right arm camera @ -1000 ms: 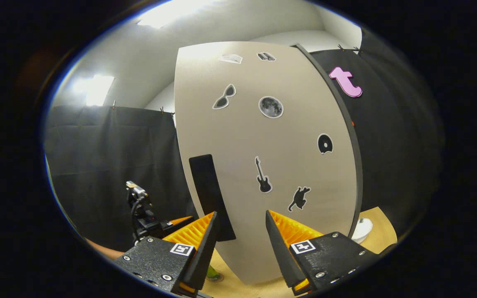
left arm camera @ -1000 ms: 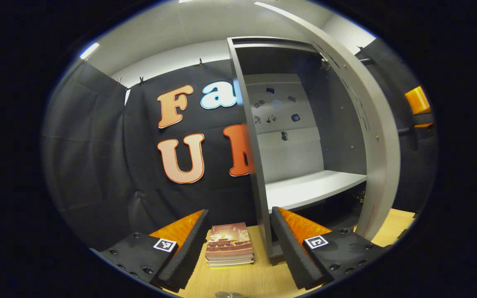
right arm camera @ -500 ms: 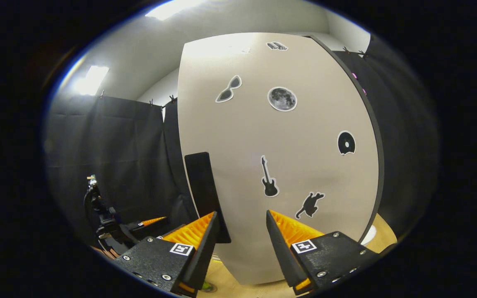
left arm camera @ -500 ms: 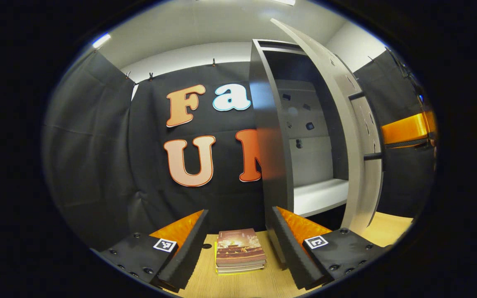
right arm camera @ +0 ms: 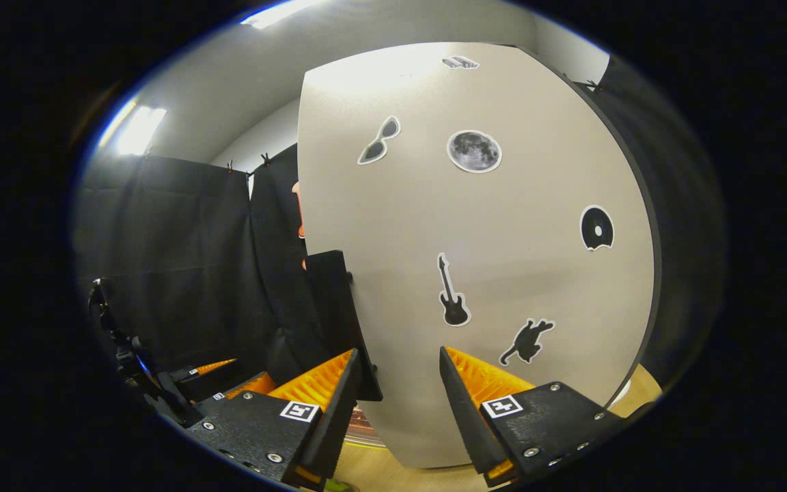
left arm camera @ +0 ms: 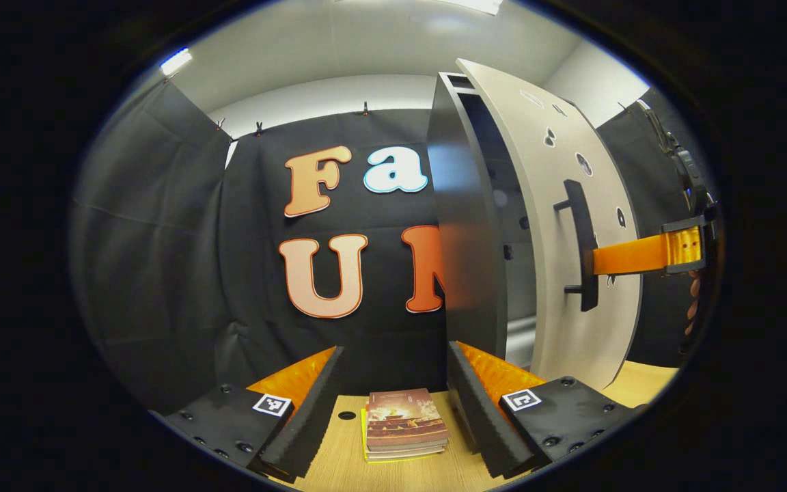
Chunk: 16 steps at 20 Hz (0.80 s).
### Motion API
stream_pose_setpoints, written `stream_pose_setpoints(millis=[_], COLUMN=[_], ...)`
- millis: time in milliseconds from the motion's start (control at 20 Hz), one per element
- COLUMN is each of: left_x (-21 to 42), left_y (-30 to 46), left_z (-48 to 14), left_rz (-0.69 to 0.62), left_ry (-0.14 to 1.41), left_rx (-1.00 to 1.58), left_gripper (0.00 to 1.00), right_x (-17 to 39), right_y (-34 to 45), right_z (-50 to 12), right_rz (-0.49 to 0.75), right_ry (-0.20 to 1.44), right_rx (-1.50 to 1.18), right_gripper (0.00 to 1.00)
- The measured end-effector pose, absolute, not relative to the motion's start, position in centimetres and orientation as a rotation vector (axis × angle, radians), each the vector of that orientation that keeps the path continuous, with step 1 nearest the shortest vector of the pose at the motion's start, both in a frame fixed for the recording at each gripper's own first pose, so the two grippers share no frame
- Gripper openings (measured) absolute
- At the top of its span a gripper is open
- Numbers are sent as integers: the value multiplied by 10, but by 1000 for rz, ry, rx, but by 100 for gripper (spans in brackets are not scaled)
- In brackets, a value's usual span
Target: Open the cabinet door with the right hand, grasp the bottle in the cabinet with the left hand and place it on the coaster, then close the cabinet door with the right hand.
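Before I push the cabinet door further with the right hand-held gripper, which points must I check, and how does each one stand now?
1. Cabinet door fully shut: not ok; a gap shows between it and the cabinet side panel.
2. Right hand-held gripper placed at the door: ok; it is open, beside the black handle.
3. Firm contact with the door: cannot tell.
4. Left hand-held gripper empty: ok; open, nothing between its fingers.
5. Bottle standing on the coaster: cannot tell.
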<state>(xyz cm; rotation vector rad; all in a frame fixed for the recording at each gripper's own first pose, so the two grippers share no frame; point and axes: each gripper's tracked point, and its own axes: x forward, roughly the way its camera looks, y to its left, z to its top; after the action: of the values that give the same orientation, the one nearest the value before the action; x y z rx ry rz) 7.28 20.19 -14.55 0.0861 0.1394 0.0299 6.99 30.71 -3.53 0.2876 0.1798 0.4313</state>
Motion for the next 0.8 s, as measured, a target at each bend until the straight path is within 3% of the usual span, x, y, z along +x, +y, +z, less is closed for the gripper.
stream_pose_setpoints(millis=[400,800], left_x=[75,81], left_y=[213,187], left_z=[-143,-90], left_rz=[88,117], left_ry=[153,109], left_rx=[53,-26], left_gripper=[96,96], right_x=[78,75], right_y=[313,278], right_z=[-35,-21], right_rz=[386,360], right_ry=[159,124], right_rx=[204,148], right_gripper=[72,74])
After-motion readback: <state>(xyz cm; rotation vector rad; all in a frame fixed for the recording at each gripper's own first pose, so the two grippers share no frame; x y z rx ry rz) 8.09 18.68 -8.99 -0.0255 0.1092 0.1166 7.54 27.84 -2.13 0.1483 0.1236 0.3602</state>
